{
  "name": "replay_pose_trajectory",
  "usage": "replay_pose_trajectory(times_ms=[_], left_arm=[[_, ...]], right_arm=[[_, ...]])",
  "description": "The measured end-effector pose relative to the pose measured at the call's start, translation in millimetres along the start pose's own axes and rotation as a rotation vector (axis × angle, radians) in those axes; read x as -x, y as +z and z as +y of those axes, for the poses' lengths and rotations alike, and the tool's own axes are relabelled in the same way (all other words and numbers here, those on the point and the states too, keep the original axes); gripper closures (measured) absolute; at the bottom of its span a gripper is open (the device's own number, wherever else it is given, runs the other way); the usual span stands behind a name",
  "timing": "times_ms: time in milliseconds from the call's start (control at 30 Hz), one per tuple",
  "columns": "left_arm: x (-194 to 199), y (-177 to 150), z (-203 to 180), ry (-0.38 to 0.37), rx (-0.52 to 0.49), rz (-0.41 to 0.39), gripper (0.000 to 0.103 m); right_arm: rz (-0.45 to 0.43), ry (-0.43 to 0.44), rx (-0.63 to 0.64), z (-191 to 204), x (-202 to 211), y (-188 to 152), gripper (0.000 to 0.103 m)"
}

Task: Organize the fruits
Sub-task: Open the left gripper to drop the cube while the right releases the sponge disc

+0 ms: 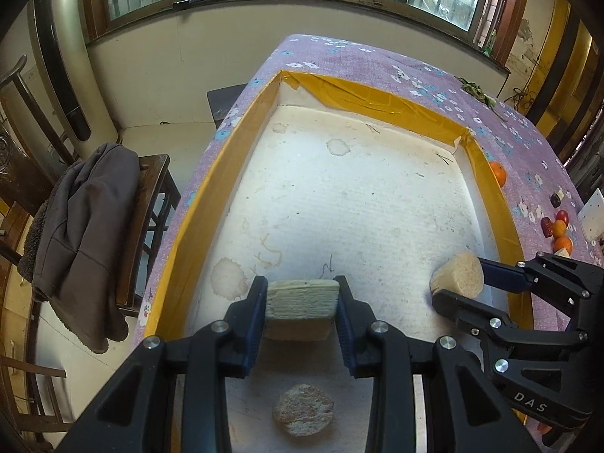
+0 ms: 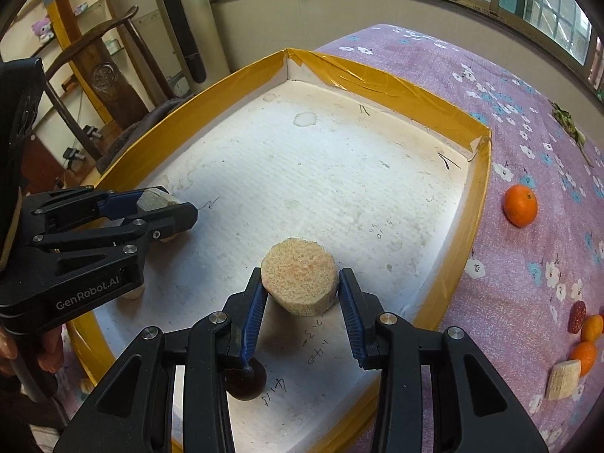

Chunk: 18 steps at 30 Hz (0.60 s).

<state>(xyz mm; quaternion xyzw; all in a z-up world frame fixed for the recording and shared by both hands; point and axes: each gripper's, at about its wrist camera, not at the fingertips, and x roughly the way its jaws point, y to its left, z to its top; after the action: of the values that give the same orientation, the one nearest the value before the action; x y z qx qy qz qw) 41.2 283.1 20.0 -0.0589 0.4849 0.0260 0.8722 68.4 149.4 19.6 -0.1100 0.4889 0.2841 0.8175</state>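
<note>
The left gripper (image 1: 300, 304) clamps a pale block (image 1: 300, 298) low over the tray (image 2: 468, 222) floor. The right gripper (image 2: 302, 302) has a round slice (image 2: 300, 281) between its jaws; the right pad stands a little off it, so the hold looks released. The slice sits tilted and may roll. Oranges (image 2: 520, 204) wait on the cloth (image 2: 528, 264), outside the tray. Lifting away carelessly may drag the pieces.

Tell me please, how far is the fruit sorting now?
Done: a speckled round piece and a dark fruit lie in the tray. In hand: the left gripper clamps a pale block; the right gripper loosely brackets a tan slice. Left: an orange and small pieces on the cloth.
</note>
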Motion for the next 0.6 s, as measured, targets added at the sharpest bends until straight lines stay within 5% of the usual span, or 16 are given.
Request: replay_pose_trajectory(times_ms=[367,600], left_arm=[[14,-12,-5,0.040,0.042,-0.024,0.059],[32,-22,-16,0.053,0.084,-0.054,0.046]], right_arm=[[-0.026,0.026,-0.010,-7,29,-17,0.059],[-0.077,0.040,-0.007,-9,64,-38,0.056]])
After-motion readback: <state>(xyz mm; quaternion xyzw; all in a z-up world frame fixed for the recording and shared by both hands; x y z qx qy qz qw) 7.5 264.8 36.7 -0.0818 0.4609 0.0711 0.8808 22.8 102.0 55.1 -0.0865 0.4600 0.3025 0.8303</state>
